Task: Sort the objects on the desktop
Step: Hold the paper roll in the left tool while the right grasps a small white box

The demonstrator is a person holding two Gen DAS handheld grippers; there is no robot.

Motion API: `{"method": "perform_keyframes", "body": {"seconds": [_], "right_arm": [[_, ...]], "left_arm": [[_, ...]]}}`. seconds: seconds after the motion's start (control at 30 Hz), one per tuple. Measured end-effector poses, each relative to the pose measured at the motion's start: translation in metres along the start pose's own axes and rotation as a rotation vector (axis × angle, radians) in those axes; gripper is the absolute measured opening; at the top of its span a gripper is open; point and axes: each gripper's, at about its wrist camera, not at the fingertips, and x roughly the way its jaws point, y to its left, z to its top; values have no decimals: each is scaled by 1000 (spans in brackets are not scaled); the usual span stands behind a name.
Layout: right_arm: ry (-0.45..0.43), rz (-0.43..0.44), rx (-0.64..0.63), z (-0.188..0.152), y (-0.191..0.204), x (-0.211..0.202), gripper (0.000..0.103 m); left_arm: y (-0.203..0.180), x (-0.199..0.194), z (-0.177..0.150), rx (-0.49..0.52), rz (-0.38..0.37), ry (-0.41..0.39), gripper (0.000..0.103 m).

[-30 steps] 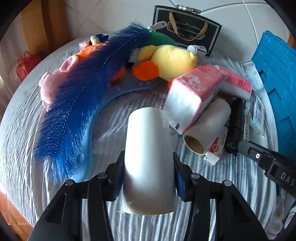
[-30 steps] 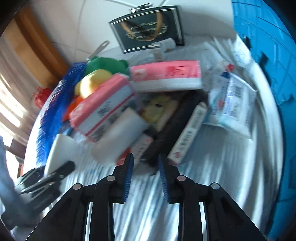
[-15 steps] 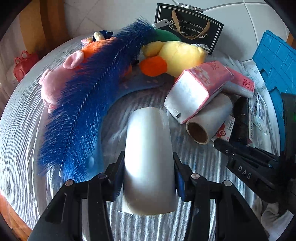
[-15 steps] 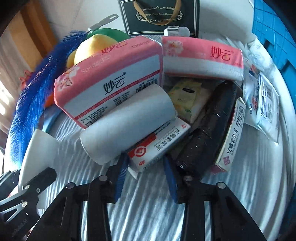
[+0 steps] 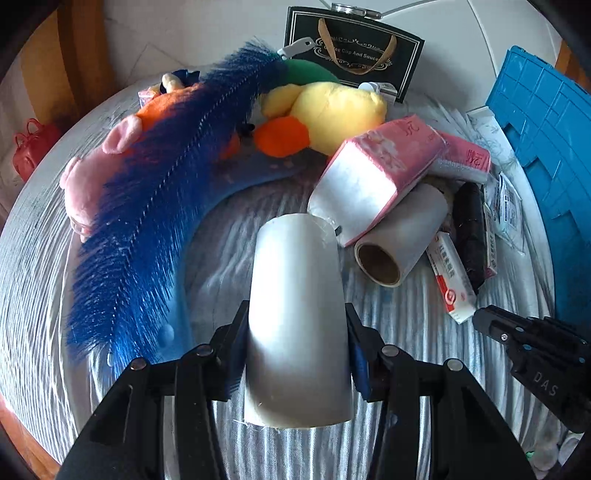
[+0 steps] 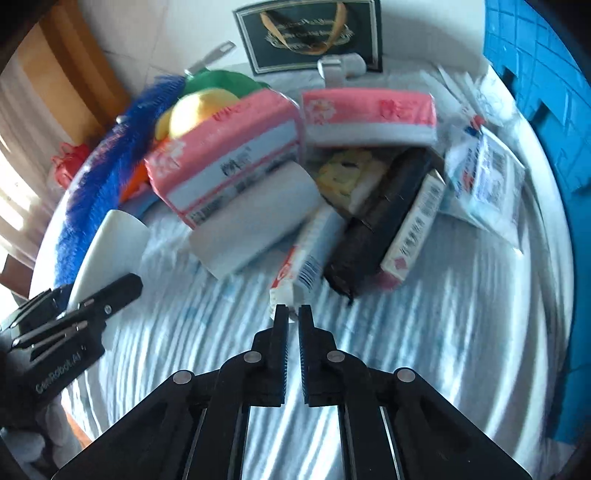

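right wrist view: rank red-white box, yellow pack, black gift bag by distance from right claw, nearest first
From the right claw:
1. Red-white box: its near end lies right at the claw tips.
2. Yellow pack: mid-pile, up and right of the box, under the pink tissue packs.
3. Black gift bag: upright against the wall, at the table's far edge.

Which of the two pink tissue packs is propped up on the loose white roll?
The nearer pink tissue pack, tilted with its white end resting over the roll; the other pack lies behind it.

Right gripper [image 6: 292,318] nearly closed at red-white box [image 6: 308,254] end (view blurred); grip unclear.
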Motion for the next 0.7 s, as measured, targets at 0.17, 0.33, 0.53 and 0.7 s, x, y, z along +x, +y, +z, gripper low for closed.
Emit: {"method": "perform_keyframes", "body": {"seconds": [0.17,0.33,0.53,0.7], "right_arm": [[-14,8,-7,-1,7,0,15],[-80,-53,-90,14,32,16,15],[-43,-18,22,9,12,12,34],[-82,24,74,16,8,17,48]], "left_arm": [[1,11,2,15,-2,14,46],[-6,4,3,61,-11,-10,46],[-2,-5,0,64,-24,-12,46],[1,0,7,69,-18,-18,46]]}}
